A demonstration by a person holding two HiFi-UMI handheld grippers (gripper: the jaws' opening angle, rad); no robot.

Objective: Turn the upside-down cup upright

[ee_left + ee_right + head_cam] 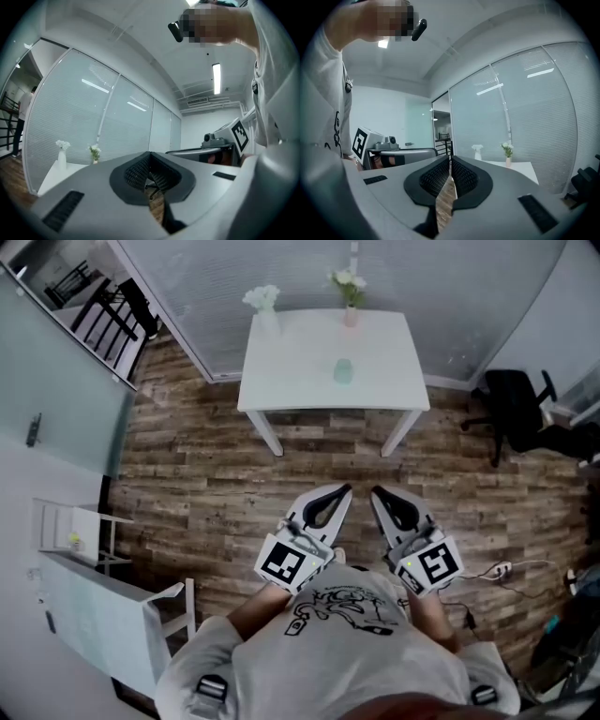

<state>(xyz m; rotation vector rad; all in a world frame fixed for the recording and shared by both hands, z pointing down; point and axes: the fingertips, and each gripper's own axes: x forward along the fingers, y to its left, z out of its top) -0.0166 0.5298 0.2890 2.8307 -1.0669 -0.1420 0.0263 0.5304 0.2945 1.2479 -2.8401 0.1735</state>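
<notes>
Closest in, a person in a pale printed T-shirt (342, 615) holds both grippers level in front of the chest, side by side and pointing toward the table. The left gripper (346, 490) has its jaws pressed together with nothing between the pads. The right gripper (374, 491) is also closed and empty, with only a thin slit showing between its pads in its own view. The two tips are near each other but do not touch.

Beyond them is a stretch of wood-plank floor (206, 474). To the right on it lies a white power strip (500, 569) with its cable. To the left a white wire rack (75, 540) stands against the wall.

Farther on is a white table (281, 381), well apart from both grippers. Only floor lies between them and its front edge. The cup (343, 371) is a pale green one, near the middle of the tabletop and a little to the right. It is too small here to tell which way up it stands.

At the table's far edge are two vases of white flowers. The left vase (264, 304) is at the back left. The right vase (349, 289) is directly behind the cup.

A black office chair (511, 409) sits to the right of the table. A glass wall with blinds (431, 296) runs behind everything.
</notes>
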